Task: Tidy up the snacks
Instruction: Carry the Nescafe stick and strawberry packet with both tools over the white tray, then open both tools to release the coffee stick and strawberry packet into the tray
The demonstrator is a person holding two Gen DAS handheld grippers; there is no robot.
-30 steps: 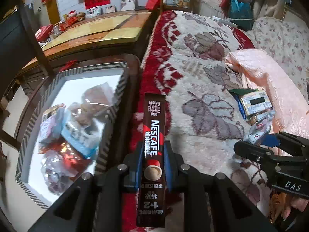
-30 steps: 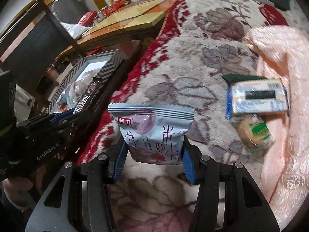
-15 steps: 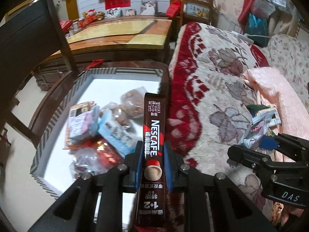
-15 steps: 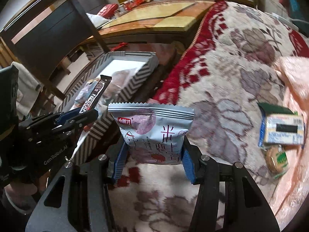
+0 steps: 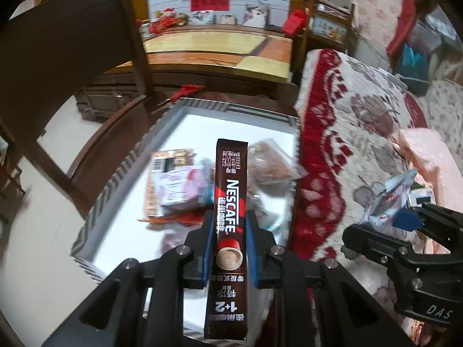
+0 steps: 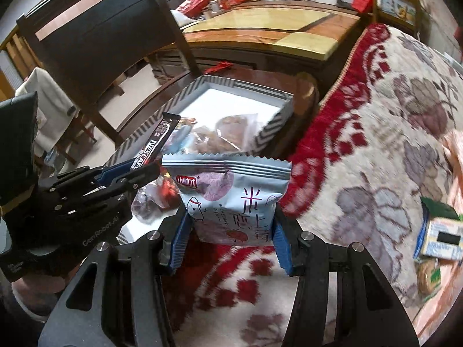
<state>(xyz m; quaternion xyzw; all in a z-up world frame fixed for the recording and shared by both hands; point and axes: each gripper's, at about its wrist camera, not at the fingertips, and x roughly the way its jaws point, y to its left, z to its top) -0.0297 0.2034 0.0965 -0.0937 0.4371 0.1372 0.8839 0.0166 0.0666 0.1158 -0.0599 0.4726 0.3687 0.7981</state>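
Brown coffee stick (image 5: 230, 202) clamped in left gripper (image 5: 228, 248), blue packet (image 6: 231, 199) in right gripper (image 6: 231, 240), box (image 5: 185, 110) contents blurred.

My left gripper (image 5: 228, 243) tilts steeply downward, its jaws clamped narrow on a coffee stick (image 5: 230, 208) that stands up between the blue pads. My right gripper (image 6: 231, 232) slants down alongside it, just to the right, jaws closed wider on a pale blue snack packet (image 6: 231, 196).

nescafe stick (image 5: 230, 217): dark brown, upright in left claw (image 5: 228, 248) | rice-snack pouch (image 6: 231, 199): pale blue, upright in right claw (image 6: 231, 237) | box (image 5: 185, 110): striped rim, holds several snack packets
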